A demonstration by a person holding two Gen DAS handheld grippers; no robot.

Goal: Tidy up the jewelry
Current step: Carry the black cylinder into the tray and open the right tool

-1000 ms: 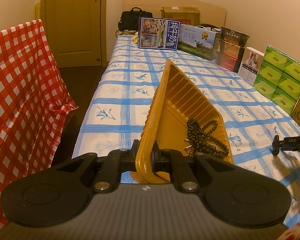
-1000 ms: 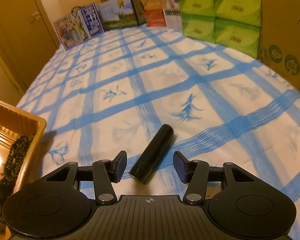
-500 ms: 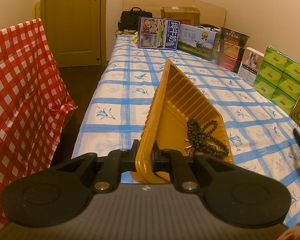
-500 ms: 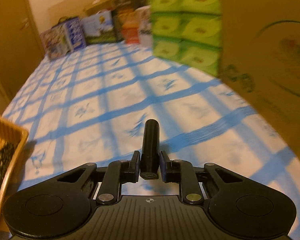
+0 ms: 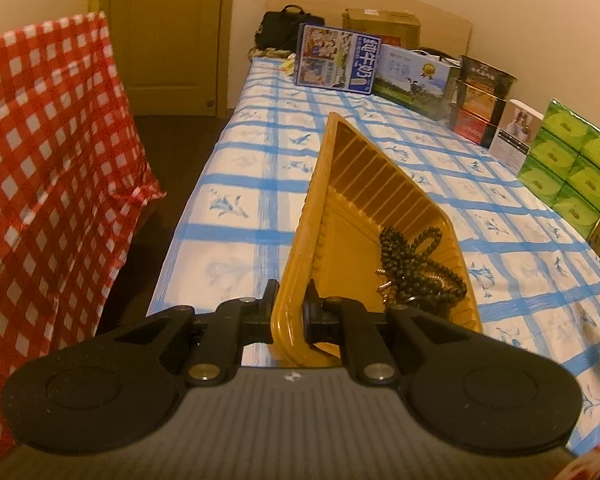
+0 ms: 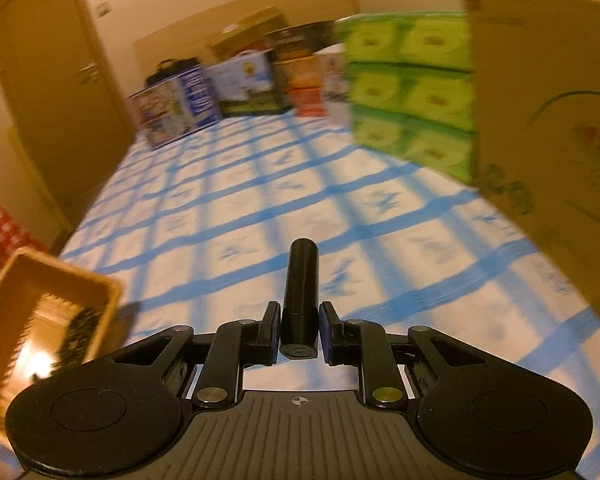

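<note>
The left gripper (image 5: 288, 304) has its jaws clamped on the near rim of the yellow tray (image 5: 340, 216), which holds dark beads (image 5: 416, 268) at its 4 o'clock corner. The right gripper (image 6: 299, 330) has its jaws clamped on a black tube (image 6: 301, 288), lifted above the bed (image 6: 228, 216), pointing toward 12 o'clock.
</note>
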